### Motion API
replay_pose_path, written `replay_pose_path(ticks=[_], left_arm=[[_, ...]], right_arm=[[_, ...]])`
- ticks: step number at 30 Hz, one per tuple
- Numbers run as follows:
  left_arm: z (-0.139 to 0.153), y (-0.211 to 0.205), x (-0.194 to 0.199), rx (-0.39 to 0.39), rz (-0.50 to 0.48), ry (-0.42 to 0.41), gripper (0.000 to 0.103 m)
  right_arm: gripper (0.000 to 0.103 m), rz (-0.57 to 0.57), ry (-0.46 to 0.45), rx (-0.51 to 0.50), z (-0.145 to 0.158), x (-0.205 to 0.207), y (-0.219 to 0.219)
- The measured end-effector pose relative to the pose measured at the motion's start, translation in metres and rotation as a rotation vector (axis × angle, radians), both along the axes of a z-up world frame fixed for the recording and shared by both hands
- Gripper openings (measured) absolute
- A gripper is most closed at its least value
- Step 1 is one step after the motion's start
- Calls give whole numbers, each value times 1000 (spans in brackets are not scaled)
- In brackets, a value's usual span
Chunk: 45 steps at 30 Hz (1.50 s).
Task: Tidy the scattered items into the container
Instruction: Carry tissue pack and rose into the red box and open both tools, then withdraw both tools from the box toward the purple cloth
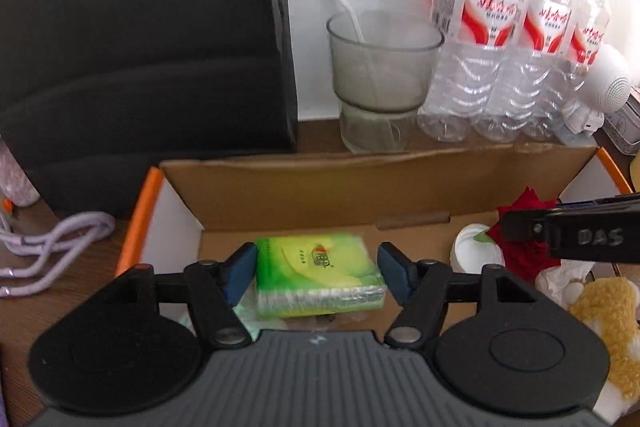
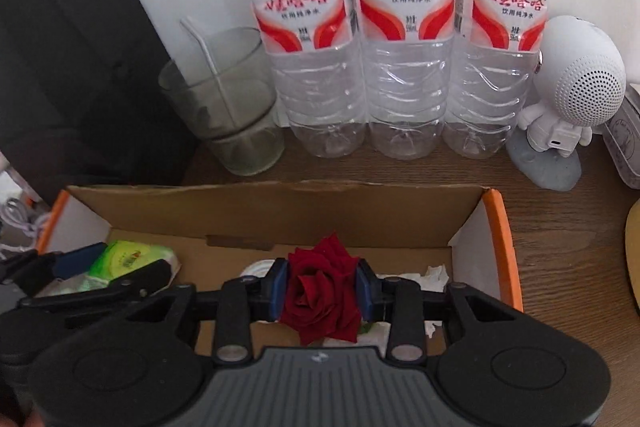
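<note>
A cardboard box [image 1: 304, 183] with orange edges stands on the wooden table; it also shows in the right wrist view [image 2: 280, 203]. My left gripper [image 1: 316, 273] is over the box's left half, its jaws open with a small gap on each side of a green tissue pack [image 1: 316, 271], which also shows in the right wrist view [image 2: 128, 259]. My right gripper [image 2: 322, 291] is shut on a red rose [image 2: 322, 291] over the box's right half. The rose [image 1: 528, 203] shows in the left wrist view too. A white cap [image 1: 476, 247], crumpled tissue and a yellow plush toy [image 1: 604, 311] lie in the box.
Behind the box stand a glass cup [image 2: 224, 107] with a straw, three water bottles [image 2: 400, 47] and a white astronaut speaker [image 2: 572, 99]. A black monitor [image 1: 140, 27] is at the left, with a lilac cord [image 1: 52, 243] beside the box.
</note>
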State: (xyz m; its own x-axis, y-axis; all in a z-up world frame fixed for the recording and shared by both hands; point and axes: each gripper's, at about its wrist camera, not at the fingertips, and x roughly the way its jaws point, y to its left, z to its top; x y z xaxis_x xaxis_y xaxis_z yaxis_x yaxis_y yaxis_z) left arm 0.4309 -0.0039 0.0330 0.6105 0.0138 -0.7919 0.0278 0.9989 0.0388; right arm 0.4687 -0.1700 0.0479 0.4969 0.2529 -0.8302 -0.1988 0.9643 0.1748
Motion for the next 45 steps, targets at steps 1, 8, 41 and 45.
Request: replay_pose_path(ticks=[1,8,41,45], left_arm=[[-1,-1,0,1,-8,9,70],[39,9,-20,-20,17,-24,81],[104,9,-335,-38,53,-577,100],[85,14,-372,-43,60,-583,101]], right_arm=[[40,-3,2,2,-3,1,1],[50,37,-5,45,31,-17,-1],[82,-91,-577,-1,81,-345,-33],[82,-72,-602,-4,60,-385,-32]])
